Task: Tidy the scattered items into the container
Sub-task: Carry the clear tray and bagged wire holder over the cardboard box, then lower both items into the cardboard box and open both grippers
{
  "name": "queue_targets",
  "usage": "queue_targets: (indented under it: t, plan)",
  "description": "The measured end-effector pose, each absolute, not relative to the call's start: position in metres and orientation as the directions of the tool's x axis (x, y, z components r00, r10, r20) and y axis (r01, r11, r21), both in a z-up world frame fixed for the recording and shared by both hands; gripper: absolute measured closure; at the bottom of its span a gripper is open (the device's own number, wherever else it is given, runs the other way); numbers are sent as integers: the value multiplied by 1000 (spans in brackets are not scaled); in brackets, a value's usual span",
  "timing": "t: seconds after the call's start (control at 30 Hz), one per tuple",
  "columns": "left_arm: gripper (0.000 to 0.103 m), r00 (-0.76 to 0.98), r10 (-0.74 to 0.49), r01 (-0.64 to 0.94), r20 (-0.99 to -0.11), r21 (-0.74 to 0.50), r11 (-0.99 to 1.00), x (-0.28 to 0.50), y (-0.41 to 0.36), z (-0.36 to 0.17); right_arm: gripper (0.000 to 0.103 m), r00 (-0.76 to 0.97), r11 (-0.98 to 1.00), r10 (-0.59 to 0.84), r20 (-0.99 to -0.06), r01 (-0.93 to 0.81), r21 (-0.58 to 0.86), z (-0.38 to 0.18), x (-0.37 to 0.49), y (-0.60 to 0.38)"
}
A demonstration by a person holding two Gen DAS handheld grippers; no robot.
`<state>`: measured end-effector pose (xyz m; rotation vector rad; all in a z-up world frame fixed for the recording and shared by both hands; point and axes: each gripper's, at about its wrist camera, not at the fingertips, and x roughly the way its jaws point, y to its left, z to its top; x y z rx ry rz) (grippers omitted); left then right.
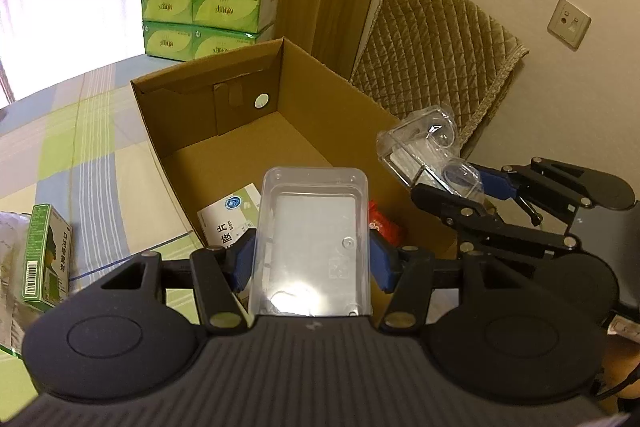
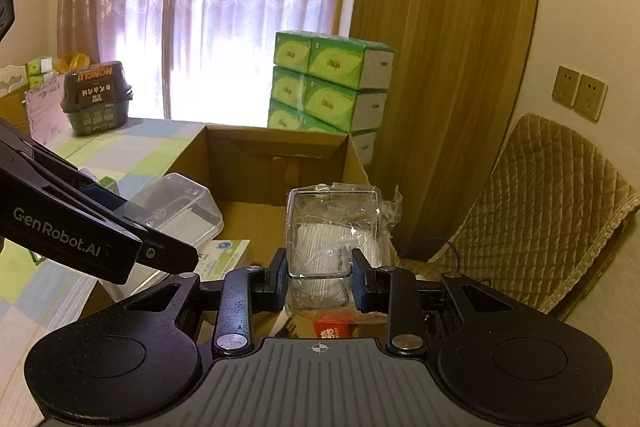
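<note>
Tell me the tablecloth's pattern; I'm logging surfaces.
Checked tablecloth: green, blue and cream squares with white stripes; clearest in left wrist view.

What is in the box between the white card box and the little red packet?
In the left wrist view, the clear plastic tub held by the left hand-held gripper hangs between the white card box and the red packet.

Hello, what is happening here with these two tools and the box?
A person is tidying items into an open cardboard box with two handheld grippers. The left gripper is shut on a clear plastic tray, the right gripper on a clear box of cotton swabs. Both hang over the box. A white medicine box and a red packet already lie inside.
</note>
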<state>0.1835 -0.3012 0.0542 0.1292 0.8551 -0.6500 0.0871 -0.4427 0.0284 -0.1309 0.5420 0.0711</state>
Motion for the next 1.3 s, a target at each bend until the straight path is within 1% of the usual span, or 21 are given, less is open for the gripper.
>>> queue_targets:
  t: [0.27,0.67,1.0,1.07,1.1,1.3]
  plan:
    - [51,474,-482,585,-737,-146,798,187,-304,54,69,850,989,32,-526,-103,-107,24,92,-444]
    - [49,497,-449,576,-743,-105,811,185,-296,55,69,843,989,36,-537,-108,-104,19,97,-443]
    - [47,508,-441,554,-740,-112,825,183,-283,56,68,827,987,83,-556,-146,-71,19,104,-439]
    - [47,510,-437,551,-741,-109,827,183,-280,56,48,830,985,85,-551,-154,-78,19,104,-437]
    - [47,511,-436,550,-741,-108,828,183,-278,56,45,835,986,79,-545,-148,-82,19,103,-437]
    - [45,518,-431,536,-739,-112,837,184,-268,56,44,836,988,70,-544,-134,-79,20,101,-439]
